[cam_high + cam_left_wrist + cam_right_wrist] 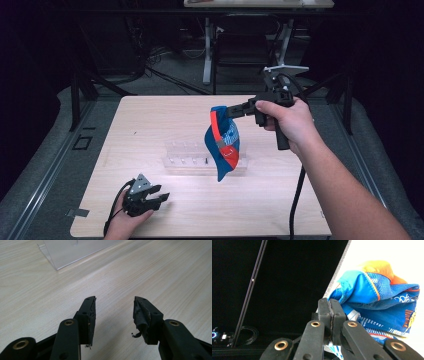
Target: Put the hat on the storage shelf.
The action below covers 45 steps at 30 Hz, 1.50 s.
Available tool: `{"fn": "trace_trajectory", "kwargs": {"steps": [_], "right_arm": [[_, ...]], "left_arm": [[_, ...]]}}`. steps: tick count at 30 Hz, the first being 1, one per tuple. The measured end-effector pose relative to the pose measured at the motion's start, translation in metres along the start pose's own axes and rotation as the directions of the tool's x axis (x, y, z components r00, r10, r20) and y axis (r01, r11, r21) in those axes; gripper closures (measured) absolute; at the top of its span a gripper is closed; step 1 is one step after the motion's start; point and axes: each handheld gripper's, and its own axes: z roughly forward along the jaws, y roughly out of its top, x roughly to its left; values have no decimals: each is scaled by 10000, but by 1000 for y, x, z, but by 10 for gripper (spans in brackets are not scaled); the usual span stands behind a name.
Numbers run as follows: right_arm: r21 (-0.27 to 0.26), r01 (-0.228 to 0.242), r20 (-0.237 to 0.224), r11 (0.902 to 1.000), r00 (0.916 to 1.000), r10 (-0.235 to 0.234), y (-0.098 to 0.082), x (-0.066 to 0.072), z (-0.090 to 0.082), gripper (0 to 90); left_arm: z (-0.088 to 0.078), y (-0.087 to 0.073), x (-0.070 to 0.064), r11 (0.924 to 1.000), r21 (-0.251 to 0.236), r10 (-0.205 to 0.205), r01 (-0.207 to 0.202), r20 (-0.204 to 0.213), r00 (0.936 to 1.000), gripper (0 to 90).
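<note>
Blue-and-orange printed fabric garment (pixel 222 145) hangs limp above the clear plastic rack (pixel 200 159), pinched at its top edge by the right gripper (pixel 231 111); it looks light, soft, floppy. Left gripper (pixel 161 194) rests spread and empty on the pale wooden table (pixel 150 125); a second hold at a hem would likely steady the cloth.

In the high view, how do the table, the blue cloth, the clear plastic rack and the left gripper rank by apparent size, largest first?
1. table
2. clear plastic rack, partly hidden behind the cloth
3. blue cloth, lifted nearer the camera, so its rank against the rack is unsure
4. left gripper
</note>
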Motion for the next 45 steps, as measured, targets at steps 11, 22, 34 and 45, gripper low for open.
{"fn": "trace_trajectory", "kwargs": {"steps": [11,22,34,45], "right_arm": [[-348,-112,-240,9993,9997,103,12,-2,13,900],[-592,-192,-421,9981,9990,168,19,-3,26,900],[-591,-182,-537,9981,9984,150,21,-3,41,900],[-732,-267,-577,9970,9981,225,21,-8,41,900]], "left_arm": [[-1,1,0,9999,-120,-3,4,77,10000,536],[-3,24,-15,9953,-955,164,-169,-68,9998,525],[4,69,-50,9769,-1920,986,-934,174,9950,499],[21,106,-82,9595,-2362,1589,-1534,44,9873,487]]}}
